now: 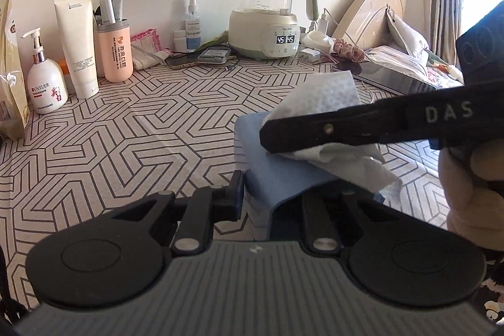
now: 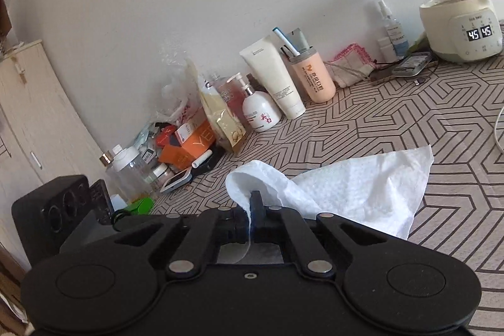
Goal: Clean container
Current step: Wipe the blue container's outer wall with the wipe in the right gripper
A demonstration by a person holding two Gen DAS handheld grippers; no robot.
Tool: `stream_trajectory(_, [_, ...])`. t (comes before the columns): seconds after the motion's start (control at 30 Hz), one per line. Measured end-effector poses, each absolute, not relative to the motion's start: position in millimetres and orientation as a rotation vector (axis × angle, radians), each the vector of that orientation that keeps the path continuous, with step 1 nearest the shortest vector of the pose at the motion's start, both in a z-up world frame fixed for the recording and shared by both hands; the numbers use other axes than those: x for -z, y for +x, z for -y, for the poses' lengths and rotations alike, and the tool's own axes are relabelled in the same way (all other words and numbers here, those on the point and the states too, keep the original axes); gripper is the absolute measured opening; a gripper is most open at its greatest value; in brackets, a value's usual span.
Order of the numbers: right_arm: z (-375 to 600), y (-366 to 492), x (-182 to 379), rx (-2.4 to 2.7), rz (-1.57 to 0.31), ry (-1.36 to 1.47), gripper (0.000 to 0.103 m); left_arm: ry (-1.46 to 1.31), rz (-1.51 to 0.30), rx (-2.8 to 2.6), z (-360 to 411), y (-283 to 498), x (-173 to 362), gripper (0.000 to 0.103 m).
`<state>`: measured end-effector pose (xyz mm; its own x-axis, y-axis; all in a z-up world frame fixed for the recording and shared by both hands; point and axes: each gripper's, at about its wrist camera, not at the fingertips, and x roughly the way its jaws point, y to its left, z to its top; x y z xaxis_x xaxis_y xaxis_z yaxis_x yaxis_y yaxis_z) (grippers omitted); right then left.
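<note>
Both grippers work over a table (image 1: 132, 128) covered in a geometric-patterned cloth, set against a pale wall.

The left gripper (image 1: 271, 194) clamps the blue container (image 1: 271, 172) just above the tabletop. The right gripper (image 2: 255, 210), reaching across from the right, pinches a white paper towel (image 2: 362, 188) against the container's top. A kettle (image 1: 267, 11), bottles and tubes line the wall behind.

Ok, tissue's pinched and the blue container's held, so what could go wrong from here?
The right gripper pinches only a fold of the tissue; most hangs loose and could tear or slip when wiping. The left gripper grips the blue container at one edge, so pressure may twist it free.
</note>
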<state>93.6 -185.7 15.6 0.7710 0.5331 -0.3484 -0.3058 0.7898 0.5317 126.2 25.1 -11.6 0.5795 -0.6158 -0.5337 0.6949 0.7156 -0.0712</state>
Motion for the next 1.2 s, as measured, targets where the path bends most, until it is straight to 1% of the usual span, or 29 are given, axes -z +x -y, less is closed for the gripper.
stream_trajectory(0.17, [196,95,-14,-0.418,-0.498,0.474,0.000,0.139,-0.561,0.765,-26,128,11,0.016])
stream_trajectory(0.37, [169,77,-11,-0.582,-0.529,0.496,0.000,0.170,-0.568,0.747,-22,127,15,0.016])
stream_trajectory(0.57, [172,74,-16,-0.562,-0.543,0.478,0.000,0.166,-0.570,0.762,-23,128,15,0.016])
stream_trajectory(0.6, [173,72,-18,-0.560,-0.542,0.462,0.004,0.161,-0.573,0.764,-23,128,15,0.016])
stream_trajectory(0.63, [172,69,-21,-0.562,-0.539,0.436,0.015,0.156,-0.575,0.766,-24,129,15,0.016])
stream_trajectory(0.67, [170,64,-25,-0.560,-0.536,0.412,0.023,0.151,-0.578,0.768,-24,129,15,0.016])
stream_trajectory(0.7, [169,59,-28,-0.561,-0.532,0.401,0.042,0.152,-0.578,0.768,-24,129,15,0.016])
stream_trajectory(0.73, [168,54,-32,-0.567,-0.532,0.392,0.051,0.153,-0.577,0.768,-24,129,14,0.016])
stream_trajectory(0.9, [170,36,-46,-0.592,-0.542,0.391,0.052,0.147,-0.582,0.768,-24,129,14,0.016])
stream_trajectory(1.07, [183,19,-45,-0.461,-0.588,0.396,0.052,0.135,-0.588,0.771,-25,131,14,0.016])
stream_trajectory(1.1, [185,12,-46,-0.433,-0.569,0.392,0.052,0.128,-0.593,0.770,-25,132,14,0.016])
stream_trajectory(1.2, [180,-14,-62,-0.384,-0.429,0.330,0.052,0.112,-0.604,0.768,-26,135,14,0.016])
